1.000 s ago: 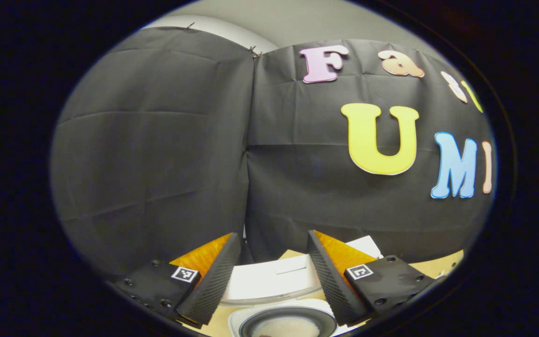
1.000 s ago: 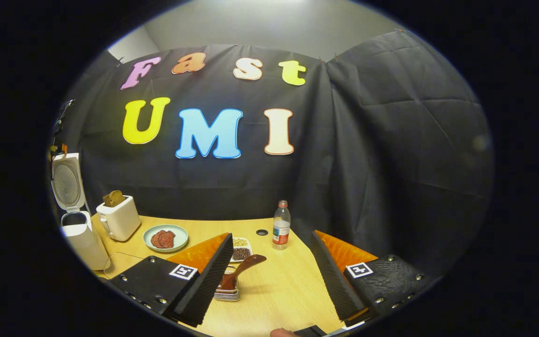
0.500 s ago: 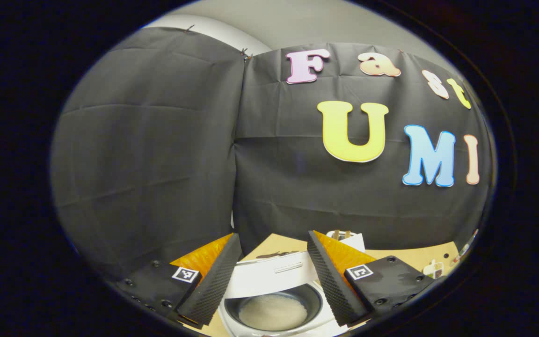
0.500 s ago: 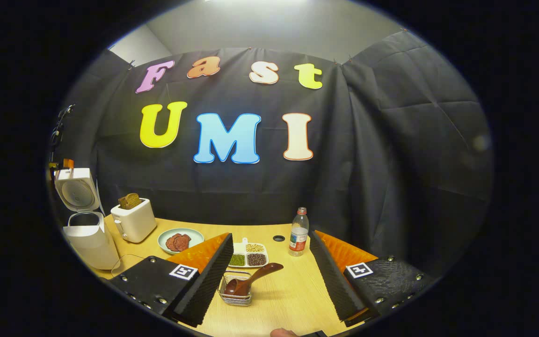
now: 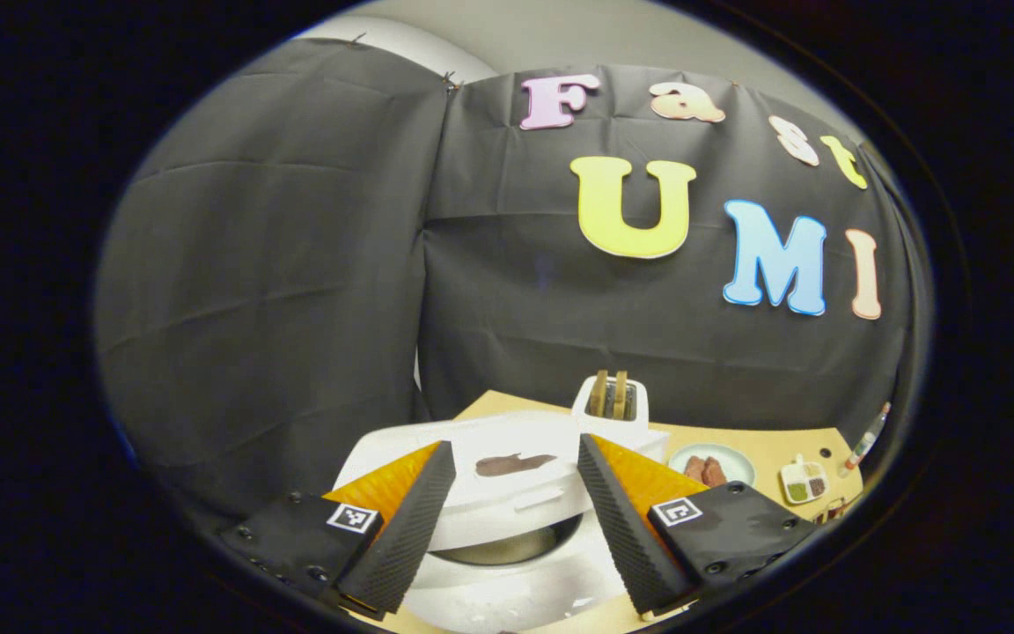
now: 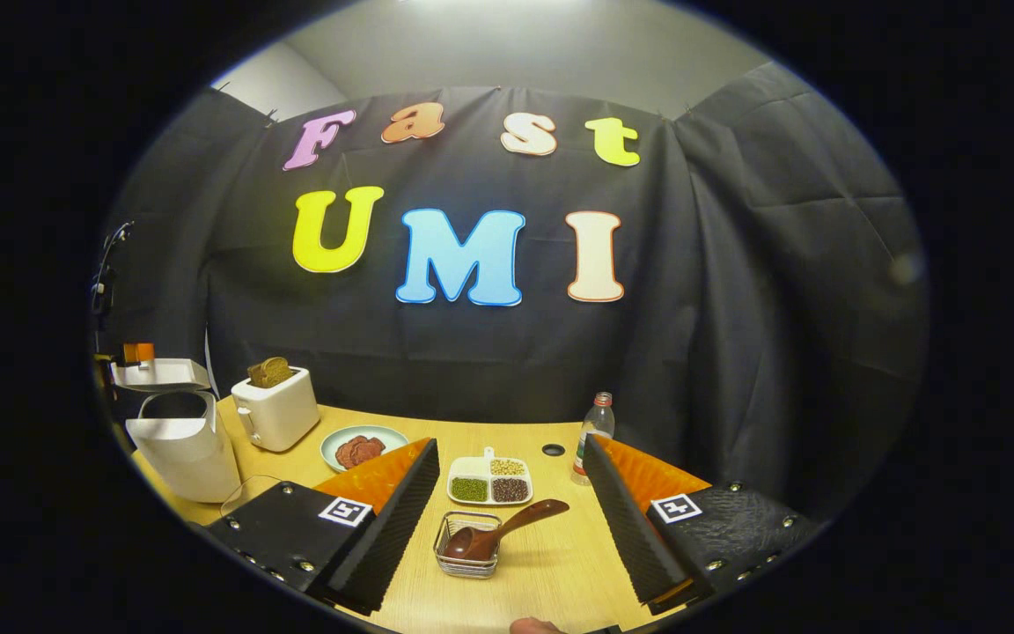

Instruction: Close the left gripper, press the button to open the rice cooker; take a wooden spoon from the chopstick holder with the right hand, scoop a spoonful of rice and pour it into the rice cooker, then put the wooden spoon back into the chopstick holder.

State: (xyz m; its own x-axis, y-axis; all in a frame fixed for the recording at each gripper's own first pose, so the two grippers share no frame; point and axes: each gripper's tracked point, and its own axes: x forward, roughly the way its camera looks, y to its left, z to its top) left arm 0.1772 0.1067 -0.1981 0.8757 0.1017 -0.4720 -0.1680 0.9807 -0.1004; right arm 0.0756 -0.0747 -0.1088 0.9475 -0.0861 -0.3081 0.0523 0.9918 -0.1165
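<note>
wide pale wooden table (image 6: 551, 572) underneath it all, and at its left end stands the white rice cooker (image 6: 186, 449), its white lid (image 6: 159, 374) hinged over the pot but not shut down, a gap showing beneath it. in the left gripper view that lid (image 5: 507, 480) sits right ahead, part way down over the dark inner pot rim. left gripper (image 5: 516, 528) has its fingers spread wide either side of the lid, nothing between them. right gripper (image 6: 511, 528) likewise parted and empty, hovering above the table.

next down, the white toaster (image 6: 276, 414) with brown bread in its slots, then the green plate (image 6: 364, 447) and the white divided dish of beans (image 6: 489, 480), clear plastic bottle (image 6: 593, 431) beyond.

now the piece that matters: small wire-mesh chopstick holder (image 6: 470, 550) between the right fingers, and in it the dark brown wooden spoon (image 6: 503, 531), bowl down in the basket, handle slanting up to the right. looks light and rigid, smooth finish so maybe a bit slick; best pinched on the free handle, mid-length, across its narrow width. the holder seems light too, so a straight lift should spare it tipping.
</note>
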